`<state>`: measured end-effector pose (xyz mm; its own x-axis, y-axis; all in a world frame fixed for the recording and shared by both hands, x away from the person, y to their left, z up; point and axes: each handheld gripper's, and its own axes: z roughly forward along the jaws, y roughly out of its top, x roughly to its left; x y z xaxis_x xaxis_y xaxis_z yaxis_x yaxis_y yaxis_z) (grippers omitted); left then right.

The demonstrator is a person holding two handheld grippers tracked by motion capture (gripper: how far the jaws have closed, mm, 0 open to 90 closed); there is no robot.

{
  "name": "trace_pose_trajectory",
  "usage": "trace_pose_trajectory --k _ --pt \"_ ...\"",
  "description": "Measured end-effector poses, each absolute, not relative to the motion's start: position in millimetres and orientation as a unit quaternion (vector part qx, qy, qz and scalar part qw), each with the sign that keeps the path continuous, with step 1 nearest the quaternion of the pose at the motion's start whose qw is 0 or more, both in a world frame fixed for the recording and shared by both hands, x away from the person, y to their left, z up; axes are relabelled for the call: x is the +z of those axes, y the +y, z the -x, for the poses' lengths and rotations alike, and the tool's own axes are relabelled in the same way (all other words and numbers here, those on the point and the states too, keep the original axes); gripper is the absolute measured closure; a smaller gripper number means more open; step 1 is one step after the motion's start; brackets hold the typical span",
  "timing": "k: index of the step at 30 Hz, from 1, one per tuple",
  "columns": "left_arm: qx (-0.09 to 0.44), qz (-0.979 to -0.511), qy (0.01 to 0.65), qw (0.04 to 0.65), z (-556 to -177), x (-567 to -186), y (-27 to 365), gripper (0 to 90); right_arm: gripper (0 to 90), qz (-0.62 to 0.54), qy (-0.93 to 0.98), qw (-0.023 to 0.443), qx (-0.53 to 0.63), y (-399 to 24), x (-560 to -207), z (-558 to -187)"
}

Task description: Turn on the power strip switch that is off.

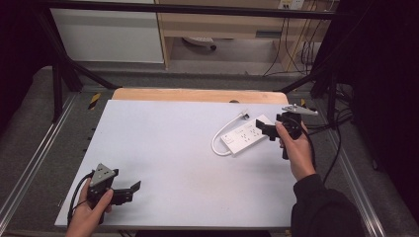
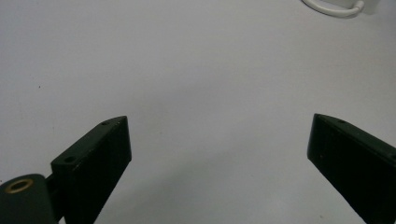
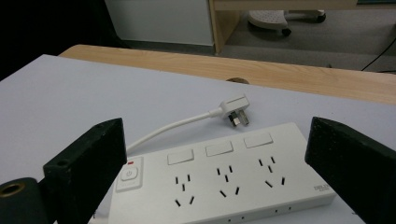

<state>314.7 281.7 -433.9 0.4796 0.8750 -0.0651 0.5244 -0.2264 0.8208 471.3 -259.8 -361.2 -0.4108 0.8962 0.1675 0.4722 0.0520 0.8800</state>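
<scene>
A white power strip [image 1: 245, 135] lies flat on the bench [image 1: 163, 148], its cord [image 3: 170, 127] curling round to a plug [image 3: 236, 112] just behind the strip. The right gripper [image 1: 264, 129], jaws spread wide, hovers at the strip's near end without touching. The left gripper [image 1: 129, 190], also wide open and empty, rests well away from the strip.

My view: pale grey table top [image 1: 163, 148] over light wooden board [image 1: 197, 95]. Black metal frame [image 1: 59, 74] around bench. Grey floor [image 1: 232, 59] beyond. White cabinet [image 1: 106, 34] far left, wooden shelf unit [image 1: 217, 22] centre, dark cables [image 1: 291, 49] hanging right. Even overhead light.
</scene>
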Motion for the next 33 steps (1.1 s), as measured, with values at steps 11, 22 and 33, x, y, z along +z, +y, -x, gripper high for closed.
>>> trace_pose_trajectory --k 11,22,33 --pt "0.213 -0.754 0.467 0.411 -314 -435 283 6.4 6.0 -0.488 0.685 0.218 0.495 -279 -356 -437" --pt "0.212 -0.755 0.466 0.41 -314 -435 283 6.4 6.1 -0.486 0.68 0.22 0.503 -292 -369 -404" --pt "0.211 -0.755 0.467 0.409 -315 -435 282 6.4 4.7 -0.478 0.691 0.22 0.496 -298 -390 -373"
